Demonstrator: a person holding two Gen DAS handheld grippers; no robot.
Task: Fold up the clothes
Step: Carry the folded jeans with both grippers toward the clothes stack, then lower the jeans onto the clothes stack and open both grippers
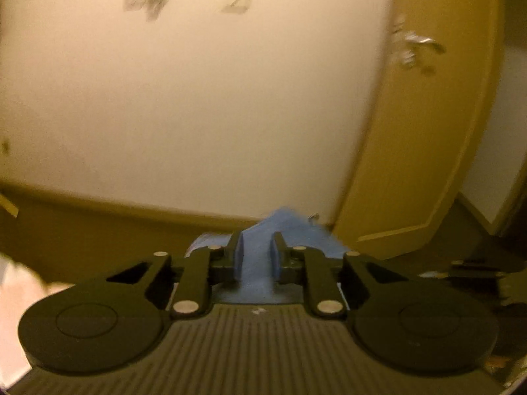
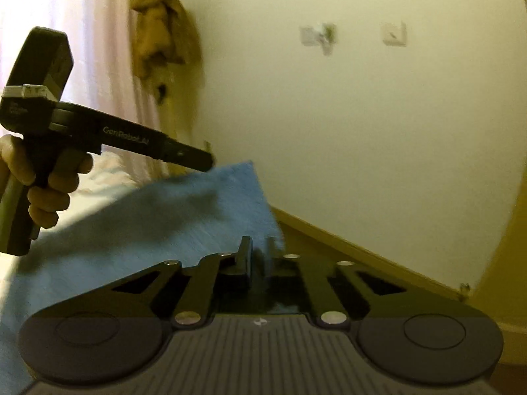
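Observation:
A blue cloth (image 2: 148, 230) hangs stretched in the air between my two grippers. My right gripper (image 2: 259, 255) is shut on its near right corner, with the fingers almost together. In the right wrist view a person's hand (image 2: 49, 194) holds my left gripper (image 2: 207, 161), whose tip pinches the cloth's top edge at the left. In the left wrist view the left gripper (image 1: 257, 250) has its narrow jaws closed on a bunched fold of the blue cloth (image 1: 286, 227), which rises beyond the fingertips. Most of the cloth is hidden there.
A cream wall with two sockets (image 2: 319, 36) lies ahead, with brown skirting below. A yellow door (image 1: 421, 131) with a metal handle (image 1: 418, 46) stands to the right. A pale curtain (image 2: 82, 33) and a hanging brown garment (image 2: 164, 26) are at the left, above a white surface (image 2: 98, 181).

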